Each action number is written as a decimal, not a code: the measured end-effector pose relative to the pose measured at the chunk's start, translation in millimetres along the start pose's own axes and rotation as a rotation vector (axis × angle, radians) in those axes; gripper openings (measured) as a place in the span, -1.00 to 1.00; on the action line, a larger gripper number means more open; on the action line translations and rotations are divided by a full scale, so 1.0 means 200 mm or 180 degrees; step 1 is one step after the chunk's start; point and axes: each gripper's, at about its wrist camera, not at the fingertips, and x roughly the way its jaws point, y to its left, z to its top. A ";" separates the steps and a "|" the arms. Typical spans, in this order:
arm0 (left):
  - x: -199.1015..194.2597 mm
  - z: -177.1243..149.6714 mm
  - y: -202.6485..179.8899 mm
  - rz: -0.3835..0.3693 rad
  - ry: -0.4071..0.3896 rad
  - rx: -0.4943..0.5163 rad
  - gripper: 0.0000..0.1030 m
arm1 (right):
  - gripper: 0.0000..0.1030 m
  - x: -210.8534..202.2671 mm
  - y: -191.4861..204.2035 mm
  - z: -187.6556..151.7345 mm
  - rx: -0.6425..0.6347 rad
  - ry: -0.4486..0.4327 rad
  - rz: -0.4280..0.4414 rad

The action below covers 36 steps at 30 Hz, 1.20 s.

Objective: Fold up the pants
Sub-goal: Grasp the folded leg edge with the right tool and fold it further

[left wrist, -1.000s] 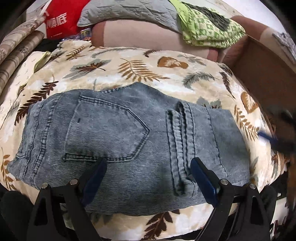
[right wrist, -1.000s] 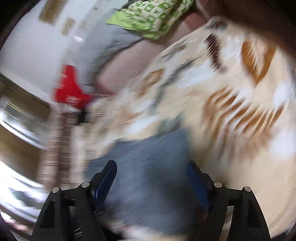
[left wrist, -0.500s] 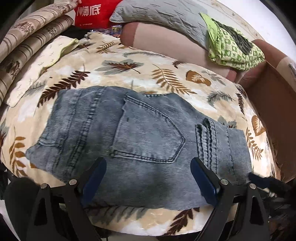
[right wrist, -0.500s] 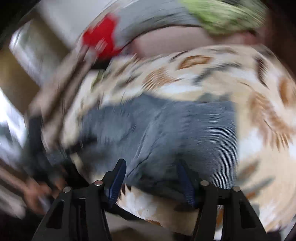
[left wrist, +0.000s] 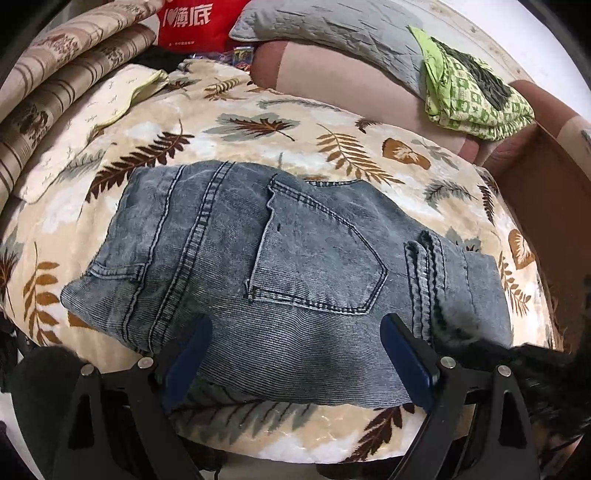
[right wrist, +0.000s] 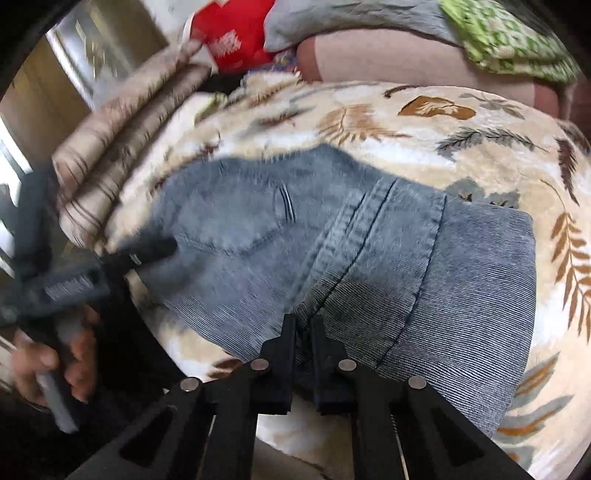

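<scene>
**Right gripper pinched the near edge of the jeans**

The faded blue-grey denim pants [left wrist: 280, 280] lay already folded into a compact stack on the cream plush blanket with brown and grey leaf print [left wrist: 258, 122], near its front edge. The right gripper [right wrist: 303, 325] had just been closing, and its jaws stood nearly together with a ridge of the denim's near edge between them, so it was gripping the pants. The left gripper [left wrist: 295, 354] hovered above the left part of the same near edge with its blue pads wide apart and nothing pressed between them.

In my judgement, the risk was in the grip. The pinch seemed to take only a small ridge of fabric, maybe only the top layer, so a lift could pull the layers apart or let the cloth slip out. If only one side was lifted, the stack could also twist and slide on the soft blanket.

The blanket covered a rounded, cushioned surface. At the far side were a grey quilted pillow [left wrist: 332, 26], a red bag with white characters [left wrist: 192, 22], a green patterned cloth [left wrist: 472, 96] on the far right, and striped brown bedding [left wrist: 55, 85] on the far left.
</scene>
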 end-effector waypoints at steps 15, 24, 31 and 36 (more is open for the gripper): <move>0.06 0.09 -0.54 -0.0316 -0.0091 0.0679 0.80 | 0.44 -0.13 -0.27 -0.15 0.0910 -0.0326 0.0920; 0.38 -0.13 -0.64 0.0119 0.0378 0.1348 0.86 | 0.43 -0.28 -0.79 0.08 0.2103 -0.0831 0.1246; 0.40 -0.13 -0.64 0.0117 0.0348 0.1392 0.89 | 0.12 0.12 -1.13 0.16 0.2828 -0.0621 0.1229; 0.41 -0.12 -0.63 0.0115 0.0329 0.1347 0.93 | 0.41 -0.22 -0.89 0.00 0.2491 -0.0734 0.1445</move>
